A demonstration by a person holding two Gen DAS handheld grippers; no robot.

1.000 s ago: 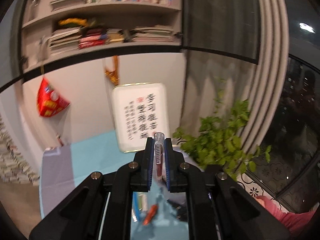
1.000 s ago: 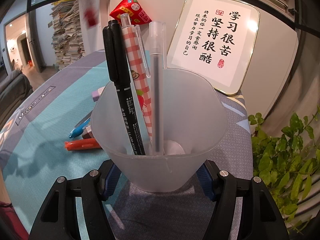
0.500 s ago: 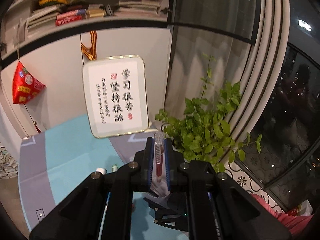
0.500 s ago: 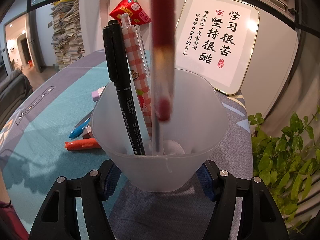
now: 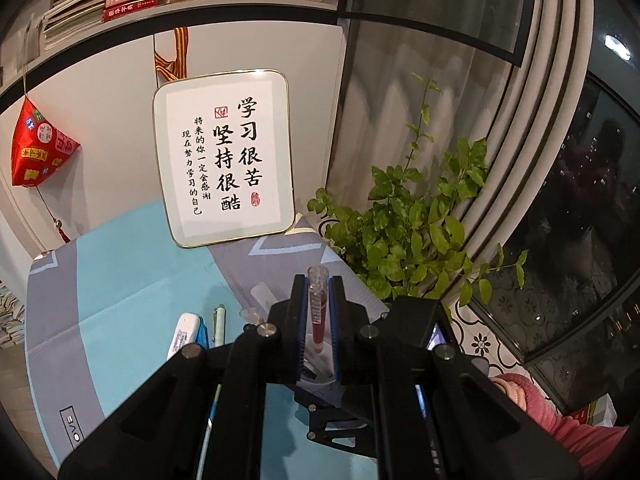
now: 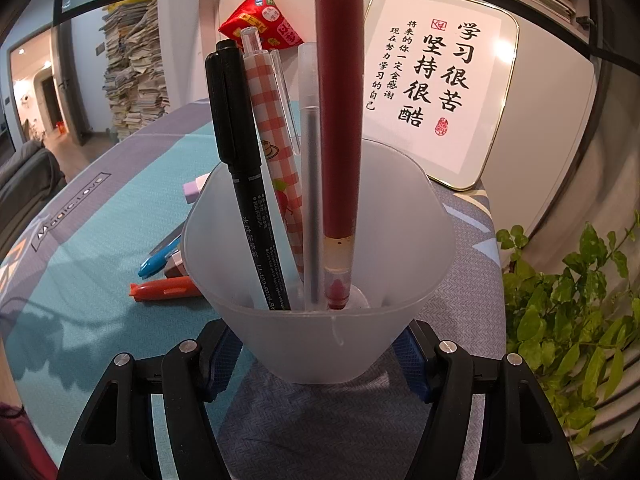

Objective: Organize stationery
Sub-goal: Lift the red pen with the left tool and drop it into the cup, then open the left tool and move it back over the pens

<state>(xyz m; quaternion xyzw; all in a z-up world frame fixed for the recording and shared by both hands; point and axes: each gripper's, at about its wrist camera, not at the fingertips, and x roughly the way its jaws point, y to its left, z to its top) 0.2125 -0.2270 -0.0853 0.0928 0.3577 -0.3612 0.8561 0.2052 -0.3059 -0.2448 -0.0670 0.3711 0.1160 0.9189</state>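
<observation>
Red pen [image 6: 339,128] | pinched in left gripper [image 5: 318,312], tip down inside cup [image 6: 320,336] | cup clamped by right gripper [image 6: 320,360], steadied for insertion | release pending

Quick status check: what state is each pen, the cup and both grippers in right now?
Red pen: upright, tip down inside cup, clamped in left gripper.
Cup: upright on table, clamped in right gripper.
Black marker: capped, standing in cup.
Checked pen: standing in cup.
Frosted pen: capped, standing in cup.
Orange pen: lying on table.
Blue pen: lying on table.
</observation>
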